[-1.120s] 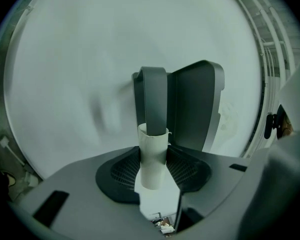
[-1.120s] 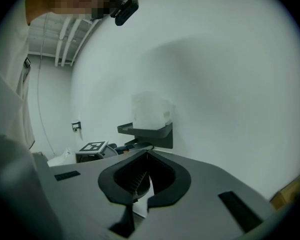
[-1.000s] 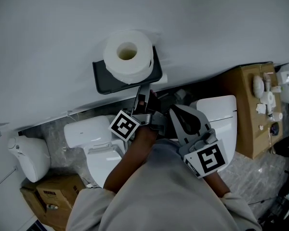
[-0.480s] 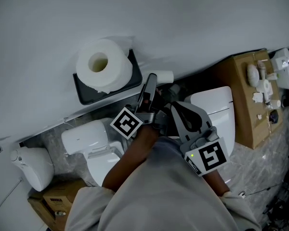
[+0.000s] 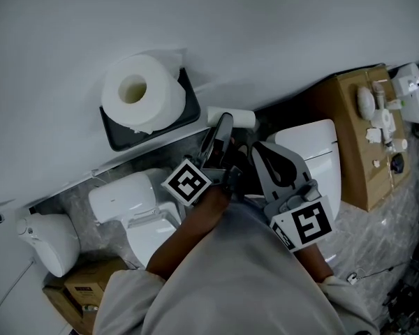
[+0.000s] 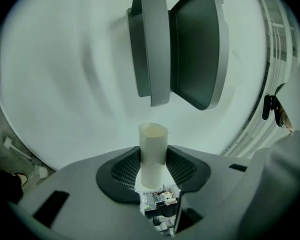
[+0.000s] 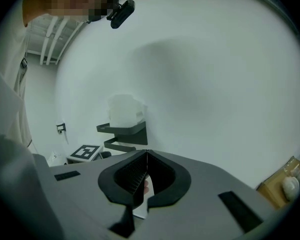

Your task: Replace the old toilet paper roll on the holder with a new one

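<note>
Dim, flat light; gripper views fisheye, corners vignetted.

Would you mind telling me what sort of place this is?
Probably a bathroom mock-up or storeroom: a toilet paper roll on a wall holder, two toilets side by side, and a cardboard box.

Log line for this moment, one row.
left gripper: shut on empty tube | right gripper: shut, empty | new roll: atop holder

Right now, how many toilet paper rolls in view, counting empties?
2. Full roll atop the wall holder; empty tube in the left hand-held gripper. More may be hidden.
</note>
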`<move>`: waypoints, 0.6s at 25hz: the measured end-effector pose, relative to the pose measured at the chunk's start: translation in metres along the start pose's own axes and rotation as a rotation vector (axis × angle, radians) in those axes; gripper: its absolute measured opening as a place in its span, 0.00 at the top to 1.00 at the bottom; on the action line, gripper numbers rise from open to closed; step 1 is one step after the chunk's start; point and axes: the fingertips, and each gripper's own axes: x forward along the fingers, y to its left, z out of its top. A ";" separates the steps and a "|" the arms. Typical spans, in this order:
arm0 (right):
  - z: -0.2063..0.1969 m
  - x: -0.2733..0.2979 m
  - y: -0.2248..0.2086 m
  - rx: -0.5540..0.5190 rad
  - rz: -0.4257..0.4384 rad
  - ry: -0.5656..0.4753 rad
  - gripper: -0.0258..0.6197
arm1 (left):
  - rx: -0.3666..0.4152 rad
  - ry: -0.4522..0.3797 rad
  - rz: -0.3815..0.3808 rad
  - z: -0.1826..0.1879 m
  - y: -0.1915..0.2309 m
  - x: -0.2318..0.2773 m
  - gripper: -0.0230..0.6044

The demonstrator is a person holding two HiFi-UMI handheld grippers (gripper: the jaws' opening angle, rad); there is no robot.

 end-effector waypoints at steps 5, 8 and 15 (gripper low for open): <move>-0.001 0.003 0.018 -0.006 0.032 0.004 0.93 | 0.173 0.044 0.100 0.005 0.011 -0.037 0.70; -0.003 0.004 0.030 -0.013 0.057 0.003 0.93 | 0.234 0.042 0.115 0.012 0.011 -0.055 0.70; -0.003 0.007 0.057 -0.022 0.117 -0.011 0.93 | 0.417 -0.007 0.157 0.037 -0.002 -0.100 0.70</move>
